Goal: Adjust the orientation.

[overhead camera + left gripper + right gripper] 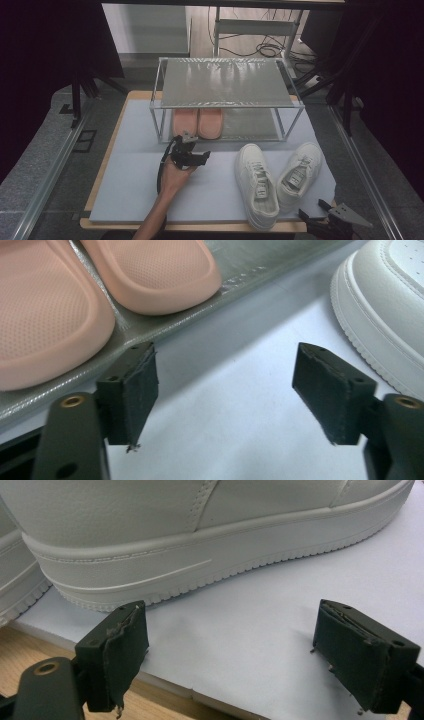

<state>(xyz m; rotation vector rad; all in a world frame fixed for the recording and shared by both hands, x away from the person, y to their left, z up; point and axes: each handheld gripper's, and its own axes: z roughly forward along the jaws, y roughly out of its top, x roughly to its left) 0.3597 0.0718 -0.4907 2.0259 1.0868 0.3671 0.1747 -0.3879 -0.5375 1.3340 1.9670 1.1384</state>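
A pair of pink slippers point(197, 122) lies side by side on the lower shelf of a metal shoe rack point(227, 82). My left gripper point(192, 150), held in a hand, hovers over the blue-grey mat just in front of them. In the left gripper view, the left gripper point(230, 395) stands open with nothing between its pads, the slippers point(40, 325) ahead at left and a white sneaker's toe point(385, 315) at right. Two white sneakers point(257, 185) point(300, 172) rest on the mat at right. My right gripper point(314, 210) is open and empty at the mat's front edge, facing a sneaker's sole point(200, 530).
The blue-grey mat point(145, 185) covers a wooden table whose edge point(30, 650) shows beneath the right gripper. The rack's top shelf point(225, 82) is bare metal. The right half of the lower shelf point(250, 125) holds nothing. Cables lie on the floor behind the rack.
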